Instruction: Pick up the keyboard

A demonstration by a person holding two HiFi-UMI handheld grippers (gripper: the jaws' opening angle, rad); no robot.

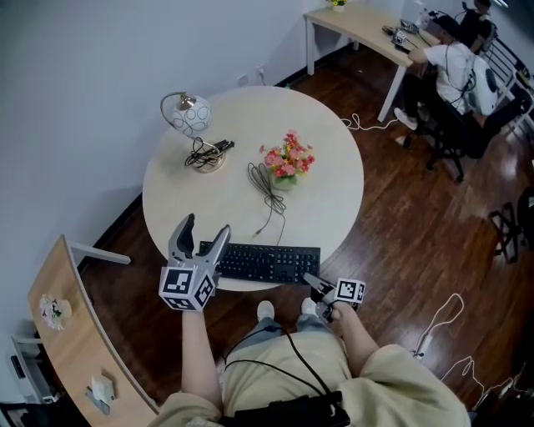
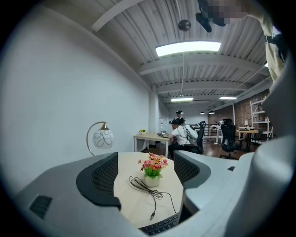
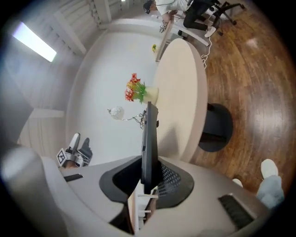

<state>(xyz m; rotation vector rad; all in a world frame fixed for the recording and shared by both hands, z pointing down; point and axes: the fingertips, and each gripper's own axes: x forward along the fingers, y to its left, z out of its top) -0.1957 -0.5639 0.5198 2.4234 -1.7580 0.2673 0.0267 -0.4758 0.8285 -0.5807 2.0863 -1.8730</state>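
A black keyboard (image 1: 263,263) lies along the near edge of the round cream table (image 1: 325,167). My right gripper (image 1: 313,282) is at its right end, shut on that end. In the right gripper view the keyboard (image 3: 149,143) runs edge-on out from between the pads of the right gripper (image 3: 147,178). My left gripper (image 1: 206,227) hovers open over the keyboard's left end with nothing between its fingers. In the left gripper view the left gripper (image 2: 144,159) frames the tabletop, and the keyboard (image 2: 162,227) shows only as a corner at the bottom.
The keyboard's loose cable (image 1: 267,192) trails toward a pot of pink flowers (image 1: 288,163) at mid-table. A lamp (image 1: 190,117) stands at the far left. A person sits at a desk (image 1: 367,25) at the back right. Dark wood floor (image 1: 417,225) surrounds the table.
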